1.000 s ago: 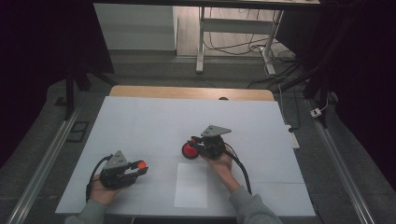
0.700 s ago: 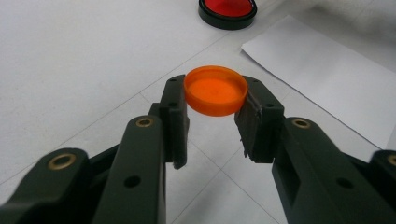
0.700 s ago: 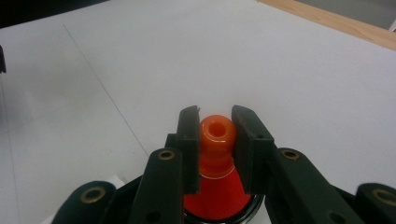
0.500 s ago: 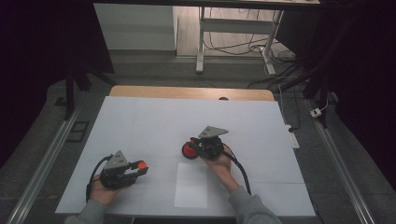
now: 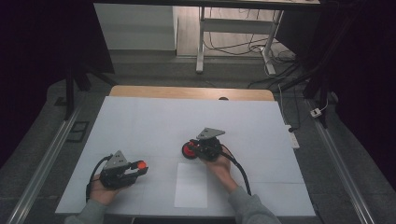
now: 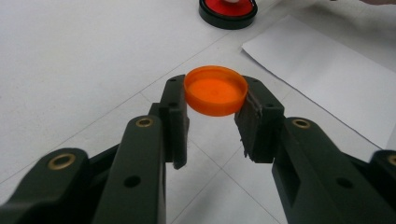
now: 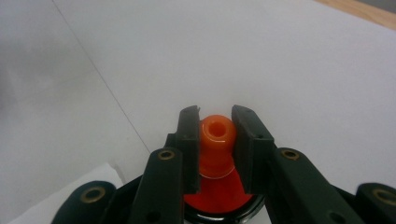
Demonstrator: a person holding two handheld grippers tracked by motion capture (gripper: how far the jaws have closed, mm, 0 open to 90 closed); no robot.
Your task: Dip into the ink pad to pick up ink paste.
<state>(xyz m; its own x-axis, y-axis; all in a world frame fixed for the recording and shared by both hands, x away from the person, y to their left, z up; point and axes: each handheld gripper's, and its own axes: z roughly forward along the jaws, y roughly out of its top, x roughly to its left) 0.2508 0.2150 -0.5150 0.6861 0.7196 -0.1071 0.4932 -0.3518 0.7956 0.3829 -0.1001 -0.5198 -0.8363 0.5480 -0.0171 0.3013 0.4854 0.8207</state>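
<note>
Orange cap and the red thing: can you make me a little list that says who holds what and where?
left gripper: shut on orange cap, held flat, open side up
right gripper: shut on orange nozzle
nozzle base: red disc with black rim, on white table
paper sheet: flat on table, between the hands

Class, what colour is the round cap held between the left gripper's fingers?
Orange; the cap shows best in the left gripper view.

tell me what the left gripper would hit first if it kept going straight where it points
Judging by the left gripper view, the left gripper, shut on the orange cap, points toward the red black-rimmed piece that the right gripper holds. Bare table lies between, so that piece likely comes first, though depth is unclear.
</note>
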